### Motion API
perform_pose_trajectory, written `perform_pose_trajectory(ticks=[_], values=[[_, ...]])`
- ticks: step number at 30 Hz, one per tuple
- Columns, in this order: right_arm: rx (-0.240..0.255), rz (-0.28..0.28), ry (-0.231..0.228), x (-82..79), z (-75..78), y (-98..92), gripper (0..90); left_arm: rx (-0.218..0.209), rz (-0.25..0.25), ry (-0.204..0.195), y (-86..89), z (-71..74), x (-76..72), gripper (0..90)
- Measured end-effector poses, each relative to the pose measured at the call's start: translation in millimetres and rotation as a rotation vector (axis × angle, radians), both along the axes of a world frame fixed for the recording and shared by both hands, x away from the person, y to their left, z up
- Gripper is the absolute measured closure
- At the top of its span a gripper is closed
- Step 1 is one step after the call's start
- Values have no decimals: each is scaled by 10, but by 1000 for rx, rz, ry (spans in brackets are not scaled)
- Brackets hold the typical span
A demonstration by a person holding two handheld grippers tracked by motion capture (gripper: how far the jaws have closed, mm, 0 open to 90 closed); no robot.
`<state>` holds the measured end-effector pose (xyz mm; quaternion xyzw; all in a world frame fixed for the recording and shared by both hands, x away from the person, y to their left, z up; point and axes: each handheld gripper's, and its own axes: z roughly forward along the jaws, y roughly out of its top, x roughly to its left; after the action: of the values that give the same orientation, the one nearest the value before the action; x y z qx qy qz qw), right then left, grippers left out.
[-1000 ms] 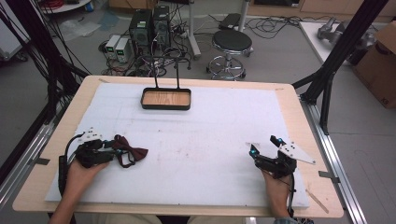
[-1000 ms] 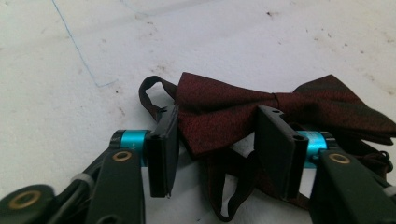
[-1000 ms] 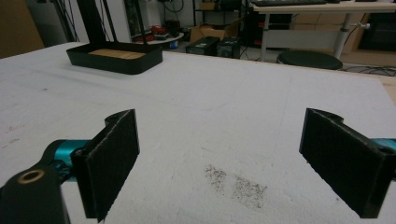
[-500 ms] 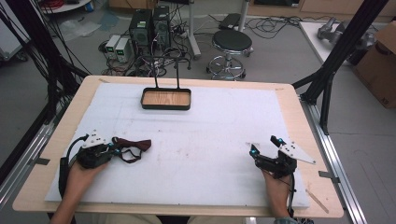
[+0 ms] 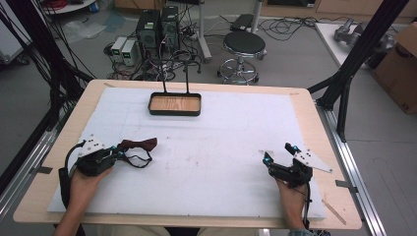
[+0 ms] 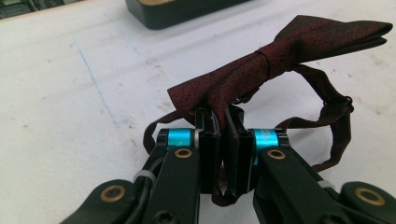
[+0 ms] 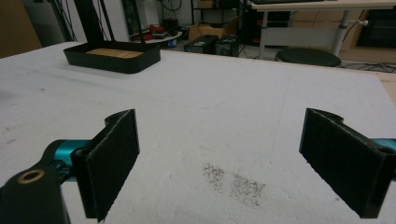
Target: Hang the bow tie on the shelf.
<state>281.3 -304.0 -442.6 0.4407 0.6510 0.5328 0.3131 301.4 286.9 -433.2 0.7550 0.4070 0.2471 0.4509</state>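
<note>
Maroon bow tie [image 6: 280,60], long axis slanting up-right, clamped in left tongs [image 6: 223,140]; right tongs [image 7: 219,158] apart

No lettering, brand, number or sign can be read anywhere in these views — not on the white foam sheet covering the wooden table [image 5: 231,162], not on the shallow black tray with a wood-grain floor [image 5: 175,104], not on the dark red fabric bow tie with its black strap [image 6: 280,60]. The black computer towers on the floor beyond the table [image 5: 157,27] and the brown cardboard box at the right edge [image 5: 401,73] show no legible print at this size — any markings there are too small and blurred to make out. The faint blue pen lines on the foam are plain strokes, not characters.
</note>
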Motion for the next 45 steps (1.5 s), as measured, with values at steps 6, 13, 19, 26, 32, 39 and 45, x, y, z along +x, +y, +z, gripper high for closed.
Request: perform_pose_trajectory(ticks=[6, 13, 19, 26, 32, 39, 45], values=[[0, -2, 1, 3, -1, -3, 110, -16, 33, -10, 3, 49, 38, 850], [-1, -4, 4, 6, -4, -9, 110, -44, 90, -42, -11, 211, 169, 850], [0, -4, 2, 9, -6, -16, 110, -85, 136, -71, -32, 353, 319, 850], [5, -4, 10, 12, -9, -14, 110, -144, 181, -92, -22, 487, 519, 849], [6, -4, 9, 12, -9, -14, 110, -174, 197, -118, -76, 616, 684, 850], [5, -4, 9, 13, -10, -14, 110, -191, 220, -134, -146, 693, 817, 850], [6, -2, 12, 12, -10, -15, 110, -221, 245, -143, -192, 720, 951, 850]])
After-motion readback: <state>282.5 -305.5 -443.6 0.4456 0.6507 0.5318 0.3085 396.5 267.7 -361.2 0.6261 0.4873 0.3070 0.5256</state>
